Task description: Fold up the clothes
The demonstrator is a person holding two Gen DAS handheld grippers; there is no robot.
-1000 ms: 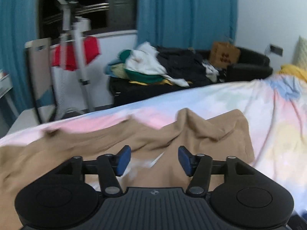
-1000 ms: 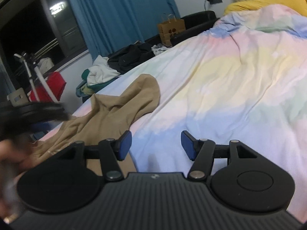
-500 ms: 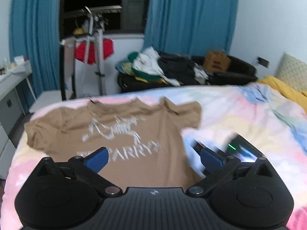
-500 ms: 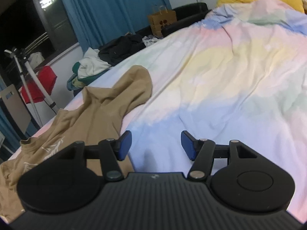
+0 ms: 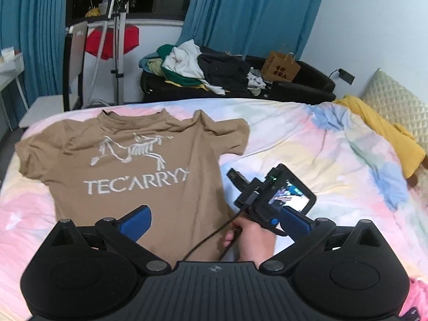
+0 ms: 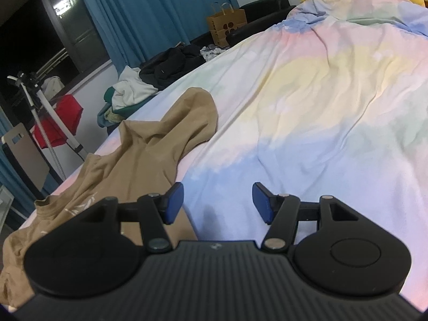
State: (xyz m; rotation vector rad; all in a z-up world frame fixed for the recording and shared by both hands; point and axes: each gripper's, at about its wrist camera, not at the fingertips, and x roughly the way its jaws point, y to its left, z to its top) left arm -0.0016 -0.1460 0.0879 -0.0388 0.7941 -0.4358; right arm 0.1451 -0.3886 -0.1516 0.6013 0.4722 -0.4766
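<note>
Only our left wrist view shows the tan T-shirt [image 5: 139,171] whole, spread print-up on the pastel bed [image 5: 321,144]; the right view catches just its rumpled sleeve side. Our left gripper [image 5: 214,222] gapes wide above its hem, empty. Our right gripper [image 6: 217,202] stands half open beside the shirt's edge, holding nothing.

Tan t-shirt [image 5: 139,160], pastel tie-dye bedspread [image 5: 307,144]

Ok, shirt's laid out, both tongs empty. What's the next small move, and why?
Probably bring the left tongs down to the left sleeve to start the first fold. The shirt lies flat, print up, on the bed, the left tongs hang wide open above it, and the right tongs stand open off its edge.
</note>
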